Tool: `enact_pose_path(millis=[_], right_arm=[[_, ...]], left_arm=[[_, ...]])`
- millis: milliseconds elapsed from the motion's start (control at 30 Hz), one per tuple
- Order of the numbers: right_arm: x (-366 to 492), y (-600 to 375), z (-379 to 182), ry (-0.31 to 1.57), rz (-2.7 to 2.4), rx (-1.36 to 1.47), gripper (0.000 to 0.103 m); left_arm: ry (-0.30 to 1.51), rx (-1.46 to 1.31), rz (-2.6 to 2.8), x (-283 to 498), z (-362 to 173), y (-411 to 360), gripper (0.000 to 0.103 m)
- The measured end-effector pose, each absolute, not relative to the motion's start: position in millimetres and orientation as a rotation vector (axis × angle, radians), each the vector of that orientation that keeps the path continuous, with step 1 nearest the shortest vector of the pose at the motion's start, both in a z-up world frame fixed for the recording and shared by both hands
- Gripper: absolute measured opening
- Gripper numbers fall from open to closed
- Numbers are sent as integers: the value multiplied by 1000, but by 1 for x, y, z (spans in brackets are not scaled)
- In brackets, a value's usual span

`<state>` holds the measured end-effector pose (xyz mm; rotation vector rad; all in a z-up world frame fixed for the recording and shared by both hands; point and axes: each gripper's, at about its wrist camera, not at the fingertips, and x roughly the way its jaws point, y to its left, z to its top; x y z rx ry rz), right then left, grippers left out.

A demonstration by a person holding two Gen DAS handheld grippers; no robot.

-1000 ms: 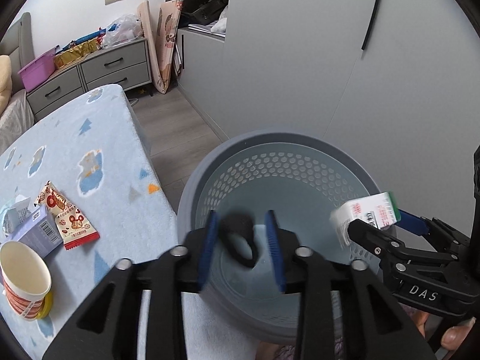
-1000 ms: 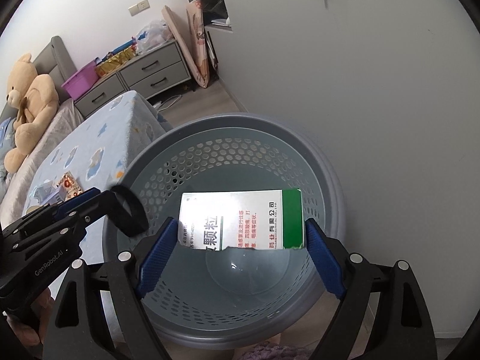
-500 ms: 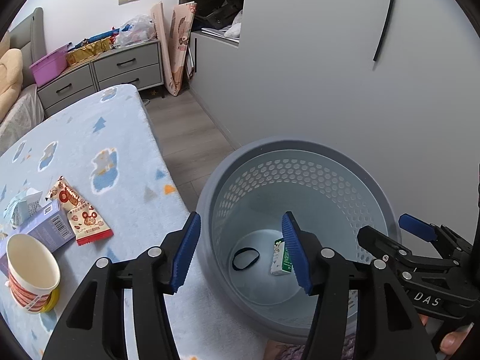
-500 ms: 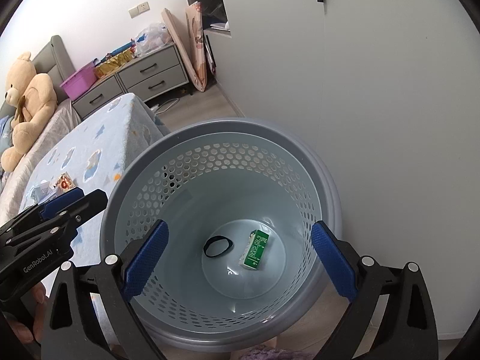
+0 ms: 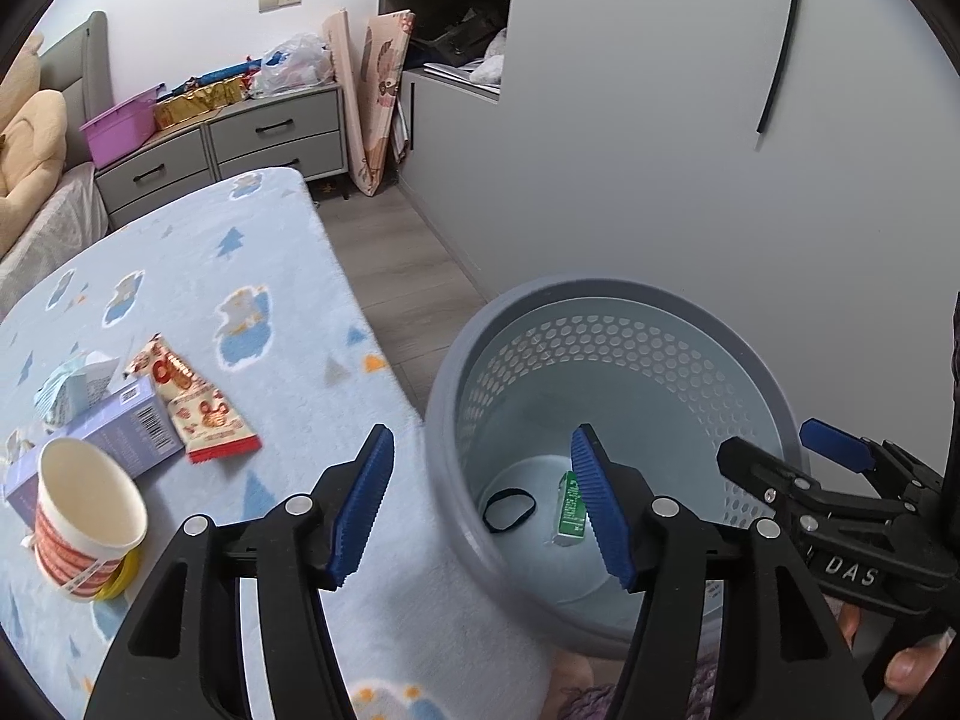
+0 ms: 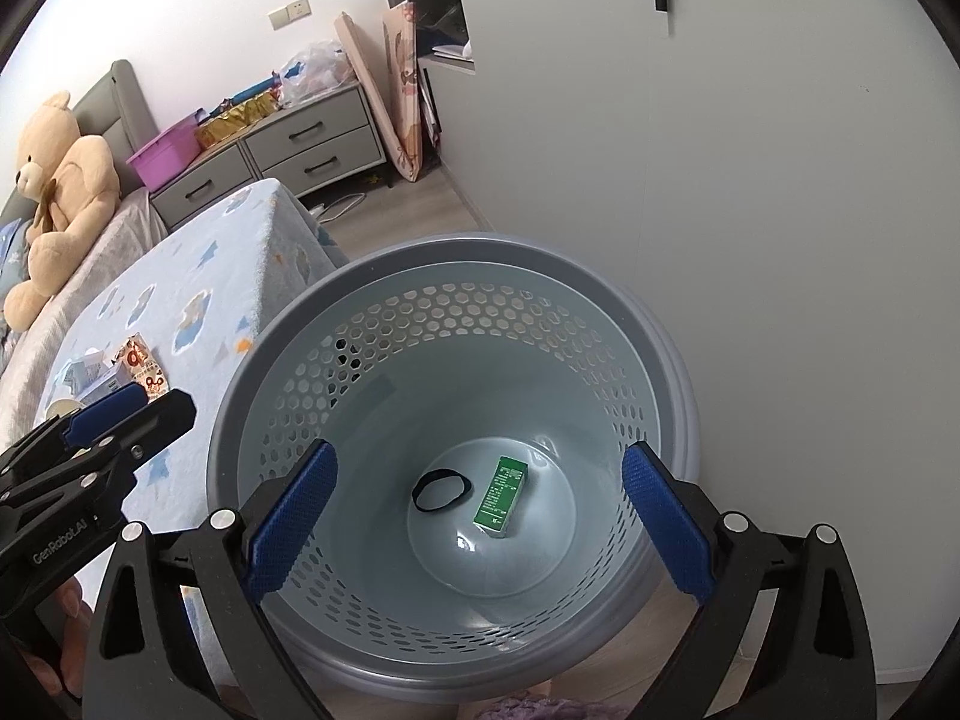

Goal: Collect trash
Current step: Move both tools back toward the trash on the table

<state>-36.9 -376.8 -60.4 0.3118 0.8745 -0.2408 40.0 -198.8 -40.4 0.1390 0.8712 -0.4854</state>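
Now both tools hang empty over the gray basket [image 6: 456, 252]: the right gripper [image 6: 480, 522] spread wide, the left gripper [image 5: 480, 504] with jaws that have just been opening, nothing between them. At the bottom lie the green box [image 6: 501, 498] and a black band [image 6: 441, 489], dropped as trash. Farther left, on the blue blanket [image 5: 252, 252], wait a paper cup [image 5: 90, 510], a purple box [image 5: 114, 438] and a snack wrapper [image 5: 192, 402]. Only the basket rim stands between.

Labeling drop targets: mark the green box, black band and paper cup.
green box [image 6: 501, 498], right wrist view, on its printed top face.
black band [image 6: 441, 490], right wrist view, on the loop's right arc.
paper cup [image 5: 84, 546], left wrist view, on its striped outer wall.
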Motion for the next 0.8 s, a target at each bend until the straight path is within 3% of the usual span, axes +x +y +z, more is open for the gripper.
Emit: enact_pose_path(millis=[800], right_arm=[[-36, -270, -42, 833, -35, 222, 94]], left_arm=[[822, 56, -273, 7, -19, -59, 60]])
